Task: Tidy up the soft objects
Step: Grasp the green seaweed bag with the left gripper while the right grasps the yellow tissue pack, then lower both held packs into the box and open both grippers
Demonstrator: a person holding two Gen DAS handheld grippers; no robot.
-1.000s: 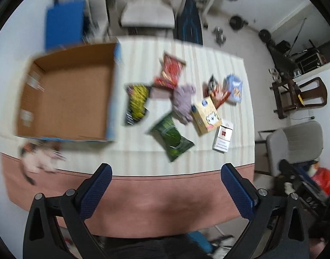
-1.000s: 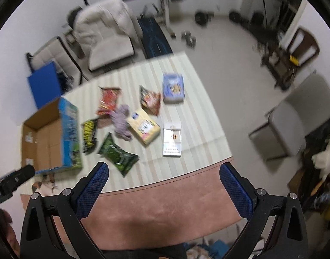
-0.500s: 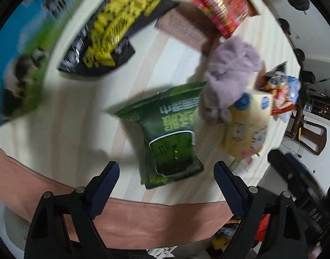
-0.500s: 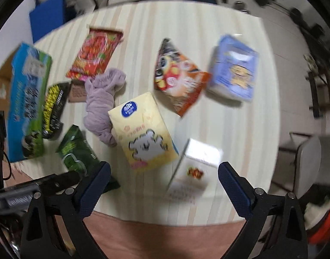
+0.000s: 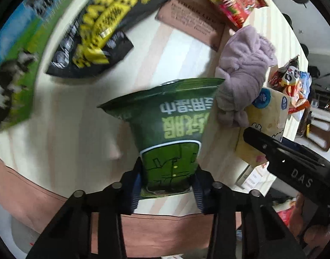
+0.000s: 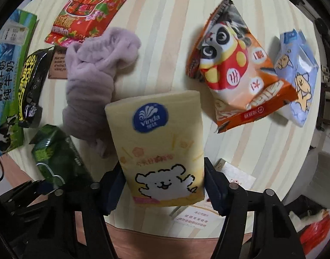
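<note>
A: The left gripper (image 5: pixel 168 185) is clamped on the green snack bag (image 5: pixel 171 133), pinching its lower end near the table's (image 5: pixel 63 142) front edge. Only the right wrist view shows the right gripper (image 6: pixel 162 185) closed on the yellow tissue pack (image 6: pixel 158 142).

B: That view also reveals the panda snack bag (image 6: pixel 236 75) and the blue tissue packet (image 6: pixel 298 73), touching each other. The tissue pack looks plump, with a white cartoon dog.

A: The purple cloth (image 6: pixel 96 77) lies crumpled beside it. The milk carton box (image 5: pixel 11 69) is blurred and cut off at the left.
</note>
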